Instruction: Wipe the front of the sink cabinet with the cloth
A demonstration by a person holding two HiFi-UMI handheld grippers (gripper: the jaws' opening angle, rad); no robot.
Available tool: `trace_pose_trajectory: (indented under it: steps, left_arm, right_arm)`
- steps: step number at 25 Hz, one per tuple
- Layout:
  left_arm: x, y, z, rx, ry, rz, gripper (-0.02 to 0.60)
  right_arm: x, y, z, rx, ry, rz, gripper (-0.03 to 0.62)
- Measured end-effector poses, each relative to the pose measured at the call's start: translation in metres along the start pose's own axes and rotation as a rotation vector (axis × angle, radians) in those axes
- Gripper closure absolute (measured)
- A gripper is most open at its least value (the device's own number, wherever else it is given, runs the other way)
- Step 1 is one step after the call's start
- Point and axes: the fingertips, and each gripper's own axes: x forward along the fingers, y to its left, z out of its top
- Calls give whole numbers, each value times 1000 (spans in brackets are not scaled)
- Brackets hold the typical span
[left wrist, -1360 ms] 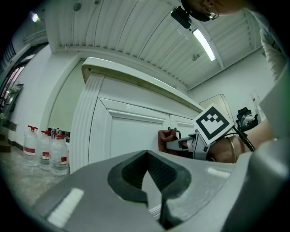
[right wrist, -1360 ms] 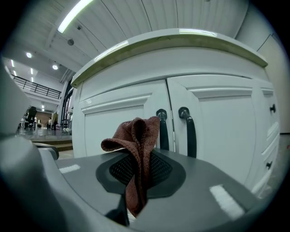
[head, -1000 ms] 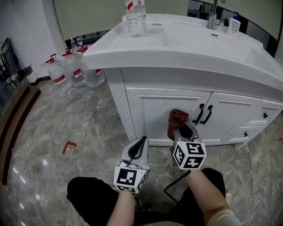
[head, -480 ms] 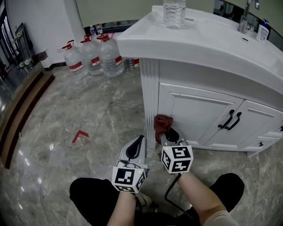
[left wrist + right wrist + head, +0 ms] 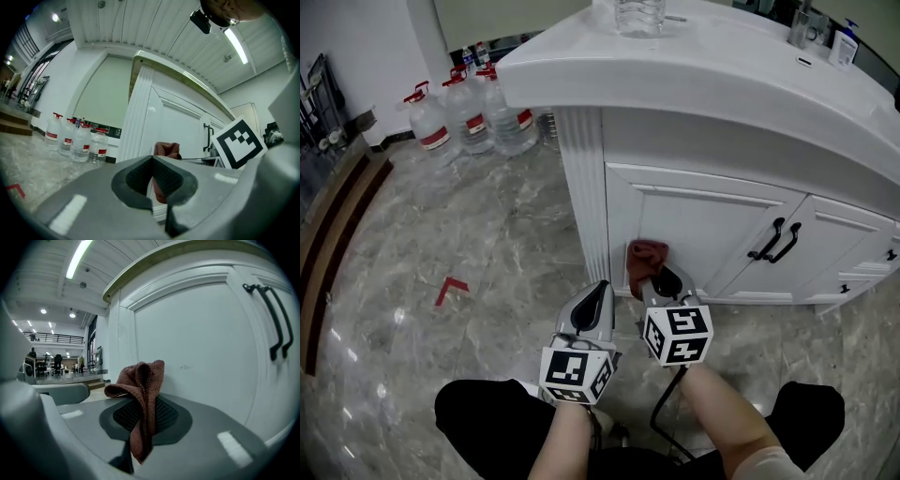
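A white sink cabinet [image 5: 694,225] with two black door handles [image 5: 773,242] fills the upper right of the head view. My right gripper [image 5: 661,279] is shut on a reddish-brown cloth [image 5: 645,258], which rests against the bottom left corner of the left door [image 5: 201,348]. The cloth [image 5: 140,394] stands bunched between the jaws in the right gripper view [image 5: 140,427]. My left gripper [image 5: 592,302] hangs shut and empty just left of the right one, away from the cabinet. From the left gripper view [image 5: 152,180] the cloth [image 5: 166,150] shows beyond the jaw tips.
Several large water jugs [image 5: 469,117] stand on the marble floor at the cabinet's left end. A clear bottle [image 5: 639,17] sits on the countertop [image 5: 722,66], with a tap and a soap bottle [image 5: 844,42] at the far right. A red corner mark [image 5: 450,289] lies on the floor.
The cloth travelled left along the cabinet front, from beside the handles to the left door's lower left corner. In the last half second it hardly shifted. The left gripper stayed low and shut.
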Motion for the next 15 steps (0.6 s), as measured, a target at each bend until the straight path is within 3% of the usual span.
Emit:
trace_pose_trajectory:
  steps: [15]
  left_arm:
    - [43,-94,-16,49,23,-159,580]
  right_arm:
    - [-62,-112,-4,11,-7,-176,514]
